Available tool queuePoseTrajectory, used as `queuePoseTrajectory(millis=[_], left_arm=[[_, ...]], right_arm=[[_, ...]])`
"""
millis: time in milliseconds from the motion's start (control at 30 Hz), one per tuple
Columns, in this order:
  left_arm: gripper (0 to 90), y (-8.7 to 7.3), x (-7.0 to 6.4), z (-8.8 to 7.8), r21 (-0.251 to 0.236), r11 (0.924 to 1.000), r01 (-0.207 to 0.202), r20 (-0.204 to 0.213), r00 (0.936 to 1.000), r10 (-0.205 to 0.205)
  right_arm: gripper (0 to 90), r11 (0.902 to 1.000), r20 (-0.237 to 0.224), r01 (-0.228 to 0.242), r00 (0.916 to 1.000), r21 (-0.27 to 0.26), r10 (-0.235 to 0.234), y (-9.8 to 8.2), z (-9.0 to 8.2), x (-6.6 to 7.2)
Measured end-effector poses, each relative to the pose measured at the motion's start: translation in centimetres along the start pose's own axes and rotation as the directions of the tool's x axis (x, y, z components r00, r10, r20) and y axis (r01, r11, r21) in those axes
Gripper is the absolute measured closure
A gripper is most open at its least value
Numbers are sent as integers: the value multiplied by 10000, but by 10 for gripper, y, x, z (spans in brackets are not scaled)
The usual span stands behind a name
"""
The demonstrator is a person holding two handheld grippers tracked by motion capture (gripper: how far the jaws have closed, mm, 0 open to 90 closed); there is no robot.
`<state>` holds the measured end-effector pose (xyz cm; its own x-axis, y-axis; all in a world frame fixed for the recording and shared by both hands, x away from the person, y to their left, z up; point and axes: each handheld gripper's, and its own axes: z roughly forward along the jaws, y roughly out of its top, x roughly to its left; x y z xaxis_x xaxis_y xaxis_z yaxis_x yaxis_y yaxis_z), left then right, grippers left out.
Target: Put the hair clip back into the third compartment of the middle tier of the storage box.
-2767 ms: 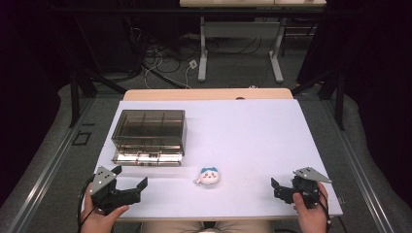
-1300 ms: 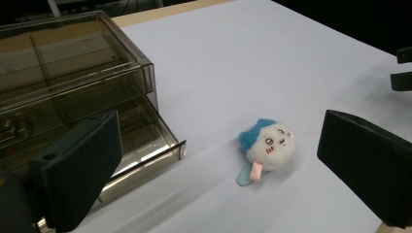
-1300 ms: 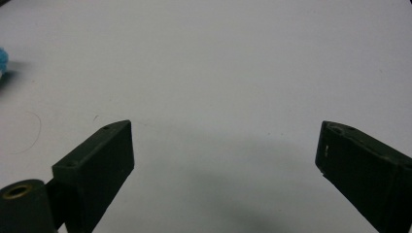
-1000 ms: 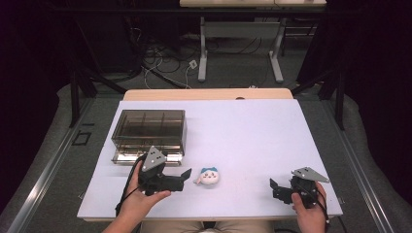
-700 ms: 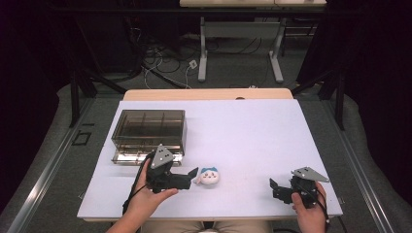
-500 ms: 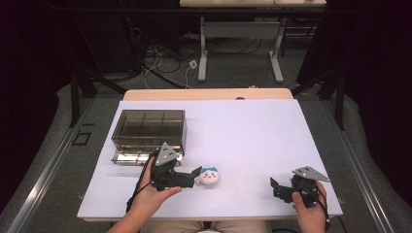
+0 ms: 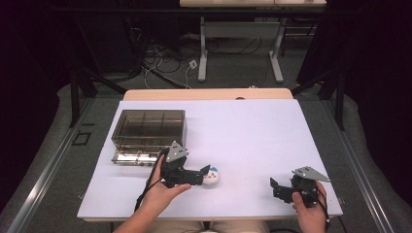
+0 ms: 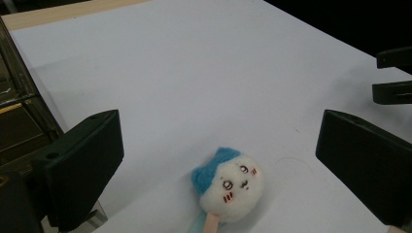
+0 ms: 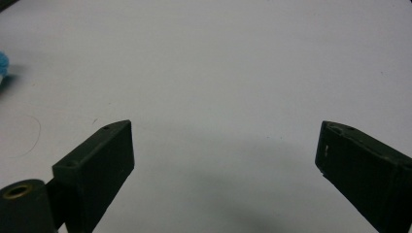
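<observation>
Where the white table [image 7: 252,136] nears the person's edge, a small plush toy [image 7: 211,176] lies on its back, left of the middle. Its round cream face [image 8: 236,187] carries tiny drawn eyes, a mouth and pink cheek marks; a blue tuft [image 8: 209,170] covers one side of the head, and a pale pink strip runs from under the chin off the bottom of the left gripper view. A thin thread loops on the table just beside it.

Around it stands the left gripper [image 7: 206,175], jaws spread wide with the toy between them, touching neither as far as the left gripper view shows. From above, that detail is lost: the toy is only a pale blob at the jaw tips. The high view, though, gives the smoky clear plastic box [image 7: 149,128] with its inner dividers whole, behind the left hand [image 7: 163,191]; the left gripper view catches just its corner.

Well apart to the right, the right gripper [image 7: 275,187] rests low near the table's front edge, jaws wide over bare surface. Its own view catches a blue sliver of the toy at the left border.
</observation>
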<state>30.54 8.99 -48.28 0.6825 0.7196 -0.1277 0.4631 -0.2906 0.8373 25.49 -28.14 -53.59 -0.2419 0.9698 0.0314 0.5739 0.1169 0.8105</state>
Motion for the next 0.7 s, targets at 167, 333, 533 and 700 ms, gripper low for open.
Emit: queuePoseTrajectory(millis=[167,333,533,700], left_arm=[[55,0,-2,7,93,10000,-24,-25,10000,25],[67,-1,-4,12,62,10000,-49,-113,9999,50],[68,-3,-5,18,345,9994,-101,75,9999,99],[77,-6,-8,26,644,9979,7,169,9999,-18]], right_arm=[[67,10000,10,-5,10000,-59,5,0,-1,0],[67,10000,51,-54,10000,-63,54,0,-2,1],[67,9999,39,-118,9999,-85,118,0,-1,1],[67,9999,38,-111,9999,-63,111,0,-2,0]])
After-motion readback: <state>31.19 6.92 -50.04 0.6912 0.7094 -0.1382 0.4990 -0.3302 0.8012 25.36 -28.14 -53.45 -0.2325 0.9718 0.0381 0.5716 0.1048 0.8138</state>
